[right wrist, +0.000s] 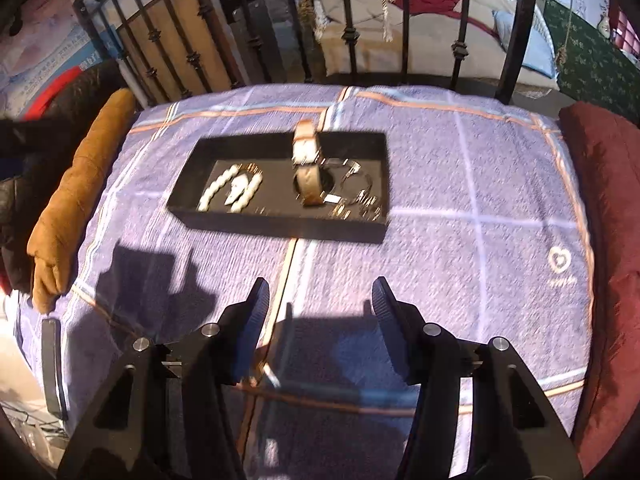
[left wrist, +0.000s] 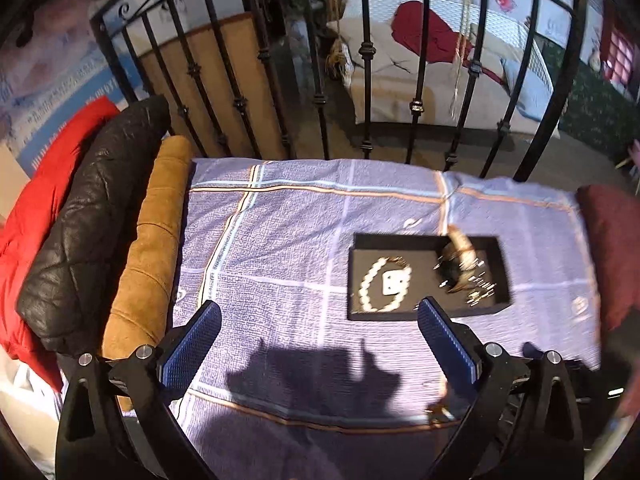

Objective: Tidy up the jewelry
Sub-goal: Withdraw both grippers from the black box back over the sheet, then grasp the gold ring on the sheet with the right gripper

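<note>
While both pairs of tongs are held above the lilac checked cloth (right wrist: 460, 184), nothing is gripped by either. The left tongs (left wrist: 320, 344) are spread wide, their blue ribbed pads standing far apart over a shaded patch of the cloth. The right tongs (right wrist: 320, 312) are likewise parted, though less widely, and nothing is seen between their pads.

The jewelry is gathered in a shallow black rectangular tray (right wrist: 280, 226) that is laid flat on the cloth, ahead of both tongs. In the tray's left part a white beaded bracelet (right wrist: 230, 192) is curled around a small pale card. Toward the middle a tan-strapped wristwatch (right wrist: 308, 172) is seen, its strap rising over the tray's far wall. At the right end some small metallic pieces (right wrist: 358, 196) are scattered, too blurred to be told apart. In the left wrist view the same tray (left wrist: 424, 314) is seen just beyond the right-hand pad.

The cloth is flanked by a tan suede cushion (left wrist: 148, 248) on the left and a dark red cushion (right wrist: 604, 240) on the right. A black iron railing (left wrist: 368, 80) is stood behind its far edge.
</note>
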A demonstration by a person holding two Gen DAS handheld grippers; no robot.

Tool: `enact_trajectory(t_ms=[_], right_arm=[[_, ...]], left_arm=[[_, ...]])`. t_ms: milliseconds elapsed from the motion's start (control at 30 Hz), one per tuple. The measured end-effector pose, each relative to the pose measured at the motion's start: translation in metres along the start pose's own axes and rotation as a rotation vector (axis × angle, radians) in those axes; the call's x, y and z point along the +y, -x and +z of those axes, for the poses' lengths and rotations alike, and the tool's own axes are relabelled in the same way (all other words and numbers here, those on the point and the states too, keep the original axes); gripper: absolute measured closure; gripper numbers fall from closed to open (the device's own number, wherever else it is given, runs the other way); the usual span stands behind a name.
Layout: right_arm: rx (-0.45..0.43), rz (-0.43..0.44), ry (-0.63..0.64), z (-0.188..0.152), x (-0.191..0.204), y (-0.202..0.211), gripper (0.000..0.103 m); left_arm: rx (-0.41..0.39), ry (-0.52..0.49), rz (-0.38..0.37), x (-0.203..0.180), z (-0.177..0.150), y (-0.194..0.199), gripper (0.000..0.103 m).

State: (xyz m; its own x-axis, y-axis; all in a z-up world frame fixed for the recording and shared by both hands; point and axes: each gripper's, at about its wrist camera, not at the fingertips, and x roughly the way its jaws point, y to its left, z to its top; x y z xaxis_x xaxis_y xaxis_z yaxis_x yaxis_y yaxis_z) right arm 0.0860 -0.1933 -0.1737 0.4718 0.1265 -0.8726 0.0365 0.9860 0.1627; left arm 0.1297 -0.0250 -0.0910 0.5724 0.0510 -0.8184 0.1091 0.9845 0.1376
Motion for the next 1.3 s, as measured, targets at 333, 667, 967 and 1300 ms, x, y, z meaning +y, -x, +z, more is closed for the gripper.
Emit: enact_trajectory(t_ms=[333,667,967,1300], right_arm=[[0.065,0.016,0.066,-0.046,0.039,-0.021,0.053],[0.097,-0.016,0.112,-0.058,0.056,-0.042,0.065],[0.066,-0.002,0.127,-0.059,0.054,-0.037,0.098],[0.045,0.012,0.100,-0.055,0.041,-0.013,0.098]], left_arm=[[0.167,0.016,-0.041,0.004,-0.088,-0.060,0.008],[0.246,-0.032,0.018,0.004,-0.096,-0.087,0.008],[0.301,0.016,0.000,0.011,-0.105,-0.099,0.007],[0.298,0.006,-0.062,0.003,-0.105,-0.094,0.037]])
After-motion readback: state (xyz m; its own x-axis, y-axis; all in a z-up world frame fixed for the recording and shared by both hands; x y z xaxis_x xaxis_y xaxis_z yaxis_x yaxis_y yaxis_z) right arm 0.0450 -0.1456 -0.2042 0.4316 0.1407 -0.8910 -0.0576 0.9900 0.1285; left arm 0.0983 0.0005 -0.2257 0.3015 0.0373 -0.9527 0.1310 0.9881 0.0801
